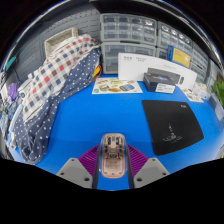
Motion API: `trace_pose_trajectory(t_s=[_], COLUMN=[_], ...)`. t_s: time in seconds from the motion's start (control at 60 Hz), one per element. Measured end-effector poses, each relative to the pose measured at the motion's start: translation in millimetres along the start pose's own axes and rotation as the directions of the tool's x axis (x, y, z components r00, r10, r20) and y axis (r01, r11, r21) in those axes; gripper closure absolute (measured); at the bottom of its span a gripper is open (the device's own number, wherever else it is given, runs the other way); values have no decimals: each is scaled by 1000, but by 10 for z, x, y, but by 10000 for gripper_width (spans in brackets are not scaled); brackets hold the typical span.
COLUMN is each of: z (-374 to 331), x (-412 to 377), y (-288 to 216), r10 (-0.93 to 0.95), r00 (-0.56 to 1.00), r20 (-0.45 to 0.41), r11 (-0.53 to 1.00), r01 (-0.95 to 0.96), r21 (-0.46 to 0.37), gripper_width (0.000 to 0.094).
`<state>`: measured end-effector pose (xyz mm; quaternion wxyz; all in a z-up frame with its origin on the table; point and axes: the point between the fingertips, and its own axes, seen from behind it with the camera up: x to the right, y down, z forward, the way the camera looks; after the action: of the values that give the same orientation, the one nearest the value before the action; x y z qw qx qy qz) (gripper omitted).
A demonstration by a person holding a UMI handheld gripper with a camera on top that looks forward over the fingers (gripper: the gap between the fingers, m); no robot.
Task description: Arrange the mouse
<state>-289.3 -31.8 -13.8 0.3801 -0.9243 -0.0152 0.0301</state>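
Both fingers (78,170) show only at their tips, and we see them pressed against the two sides of the mouse (113,153), their purple pads (93,157) tight to its flanks, so the gripper (113,166) is clamped on it. We make the mouse out as a pale, translucent body with a darker strip down its middle; its near end is cut off below, and we cannot tell which end is the front. Its long axis runs straight ahead along the fingers, away from us.

It hangs over a blue table (95,115). Beyond the fingers and to the right lies a black mouse pad (171,123) with a faint white drawing we cannot read. Farther off sits a white box (150,68) with a printer pictured on it, lettering too small to make out. To the left, a plaid cloth (52,85) drapes over the table's edge, hiding whatever is beneath it. Behind stand clear drawer units (128,30), contents unclear.
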Motion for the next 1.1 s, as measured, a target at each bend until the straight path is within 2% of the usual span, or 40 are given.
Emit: trace_pose_trajectory(t_s=[0.117, 0.233, 0.317, 0.4, 0.517, 0.65, 0.783, 0.917, 1.1], z=[2, 0, -103, -322, -684, -1063, -1224, -862, -129], x=[10, 3, -29, 30, 287, 876, 1579, 2112, 2407], y=[2, 16, -116, -557, -1356, -2084, -2466, -2256, -1480], r10=[-11, -21, -65, -102, -104, -113, -71, -42, -40], r00=[1000, 1000, 997, 992, 990, 991, 997, 999, 999], r20=[-7, 4, 47, 71, 97, 68, 23, -1, -16], r11=[1000, 998, 996, 995, 986, 962, 944, 963, 994], r01=[11, 21, 68, 102, 90, 92, 60, 41, 42], r21=[-27, -54, -61, 4, 138, 257, 324, 265, 98], gripper_width=[611, 613, 613, 613, 613, 613, 612, 613, 615])
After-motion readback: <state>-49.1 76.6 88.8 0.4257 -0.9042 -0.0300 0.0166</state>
